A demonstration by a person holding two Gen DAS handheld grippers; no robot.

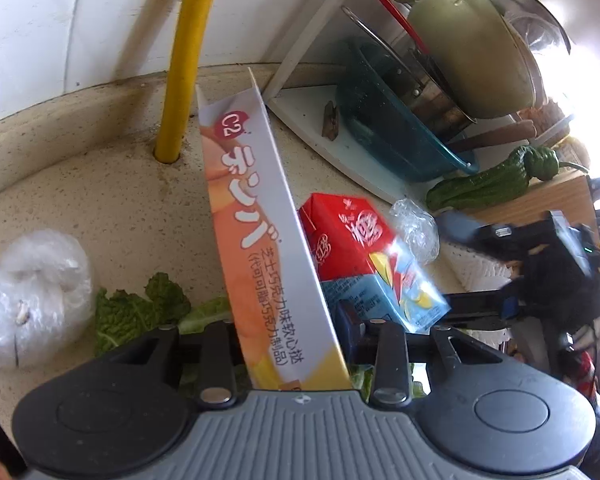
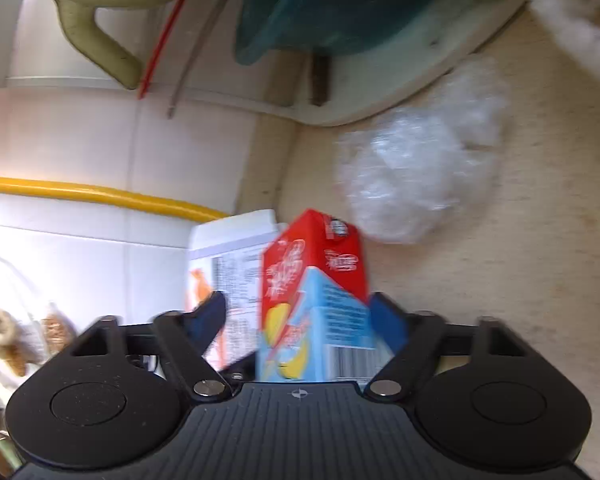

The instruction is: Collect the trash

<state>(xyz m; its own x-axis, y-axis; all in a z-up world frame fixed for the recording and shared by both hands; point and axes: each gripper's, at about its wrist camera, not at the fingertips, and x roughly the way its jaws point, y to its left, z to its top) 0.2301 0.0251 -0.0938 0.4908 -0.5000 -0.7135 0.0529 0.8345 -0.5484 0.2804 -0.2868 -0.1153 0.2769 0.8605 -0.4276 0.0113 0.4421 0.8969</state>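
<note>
Fingers of the left gripper (image 1: pixel 290 330) pinch the lower end of a long flat snack box in white and orange card (image 1: pixel 256 216), which stands up and away from them over the speckled beige counter (image 1: pixel 100 184). Those of the right gripper (image 2: pixel 300 316) are spread wide around a red and light-blue drink carton (image 2: pixel 312 304); whether the blue pad (image 2: pixel 386 320) on its right touches the carton I cannot tell, and the left one stands clear. Judging by this, the collecting step is under way: one piece is held, a second is framed. Next, the right pair would need to close squarely on the carton's sides. Crumpled clear plastic film (image 2: pixel 416 176) lies just beyond the carton on the counter, uncollected. The carton looks rigid and unsquashed, and the box thin and stiff.
</note>
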